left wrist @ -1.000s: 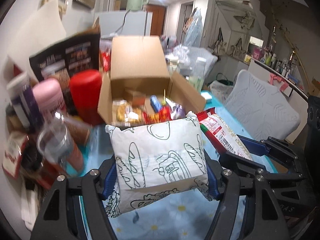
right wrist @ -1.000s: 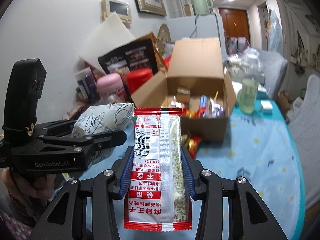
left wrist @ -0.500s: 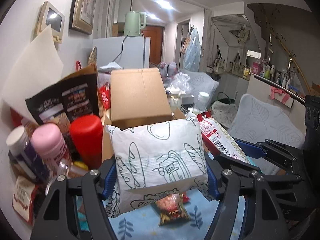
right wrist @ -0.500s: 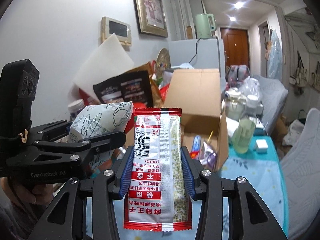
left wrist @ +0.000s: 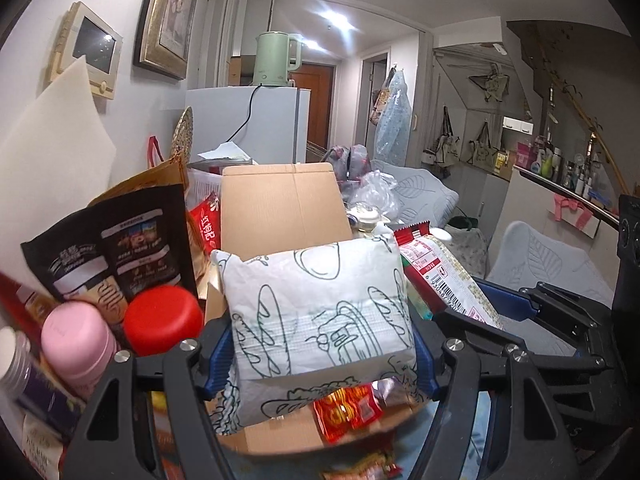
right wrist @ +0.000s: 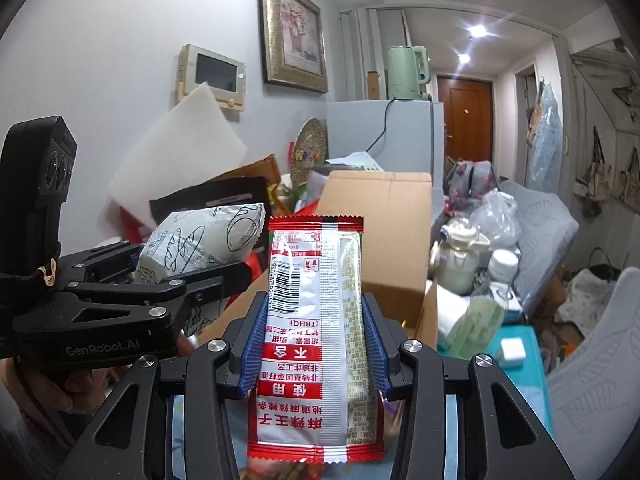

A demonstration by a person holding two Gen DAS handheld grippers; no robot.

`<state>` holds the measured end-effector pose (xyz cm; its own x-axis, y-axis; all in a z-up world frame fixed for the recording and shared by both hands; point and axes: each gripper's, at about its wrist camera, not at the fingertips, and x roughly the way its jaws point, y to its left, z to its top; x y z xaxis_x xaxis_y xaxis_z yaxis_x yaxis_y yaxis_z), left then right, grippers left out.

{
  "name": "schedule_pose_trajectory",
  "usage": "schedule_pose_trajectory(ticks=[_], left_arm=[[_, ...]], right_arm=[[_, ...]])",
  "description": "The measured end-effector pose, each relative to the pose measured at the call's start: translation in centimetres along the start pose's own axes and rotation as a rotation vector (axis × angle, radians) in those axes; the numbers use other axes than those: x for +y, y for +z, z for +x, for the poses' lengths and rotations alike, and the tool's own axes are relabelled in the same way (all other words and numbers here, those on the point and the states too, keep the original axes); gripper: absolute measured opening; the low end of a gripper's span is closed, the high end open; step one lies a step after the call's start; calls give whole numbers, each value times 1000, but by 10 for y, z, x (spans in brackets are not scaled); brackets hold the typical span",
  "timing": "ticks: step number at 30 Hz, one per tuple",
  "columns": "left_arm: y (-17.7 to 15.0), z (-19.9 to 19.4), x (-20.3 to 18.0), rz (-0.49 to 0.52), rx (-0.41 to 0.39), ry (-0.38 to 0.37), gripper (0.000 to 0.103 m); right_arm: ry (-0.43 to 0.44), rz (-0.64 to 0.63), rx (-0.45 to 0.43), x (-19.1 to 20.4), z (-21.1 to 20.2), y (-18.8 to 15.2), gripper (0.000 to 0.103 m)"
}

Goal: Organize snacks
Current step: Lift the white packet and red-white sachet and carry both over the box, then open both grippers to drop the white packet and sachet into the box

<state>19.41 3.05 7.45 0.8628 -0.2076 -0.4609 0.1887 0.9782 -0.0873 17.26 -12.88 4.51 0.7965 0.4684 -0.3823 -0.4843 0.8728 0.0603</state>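
Currently our left gripper (left wrist: 320, 344) is clamped on the white bread-print pouch (left wrist: 320, 316), held upright above the open cardboard box (left wrist: 280, 216), with a pink bottle (left wrist: 76, 344) and red jar (left wrist: 162, 314) to its left. Our right gripper (right wrist: 314, 344) pinches the red-and-white snack packet (right wrist: 316, 336) upright, just right of the pouch and before the box flap.

Matt, crinkled bread bag (left wrist: 320, 320), maybe paper; glossy foil-look snack packet (right wrist: 316, 332); matt corrugated cardboard box (left wrist: 280, 208).
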Motion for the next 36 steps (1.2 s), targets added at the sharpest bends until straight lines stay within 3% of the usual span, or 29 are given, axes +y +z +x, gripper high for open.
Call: schedule_pose_trajectory(ticks=[7, 13, 26, 36], left_arm=[[14, 41, 11, -8, -2, 60, 71], [15, 83, 21, -22, 44, 95, 71], [-12, 160, 42, -39, 222, 136, 71], [-25, 185, 45, -19, 297, 166, 71]], right_arm=[[16, 18, 12, -23, 44, 15, 44], [16, 15, 33, -34, 78, 19, 44], [6, 36, 154, -51, 139, 3, 44], [-5, 86, 242, -64, 169, -15, 44]])
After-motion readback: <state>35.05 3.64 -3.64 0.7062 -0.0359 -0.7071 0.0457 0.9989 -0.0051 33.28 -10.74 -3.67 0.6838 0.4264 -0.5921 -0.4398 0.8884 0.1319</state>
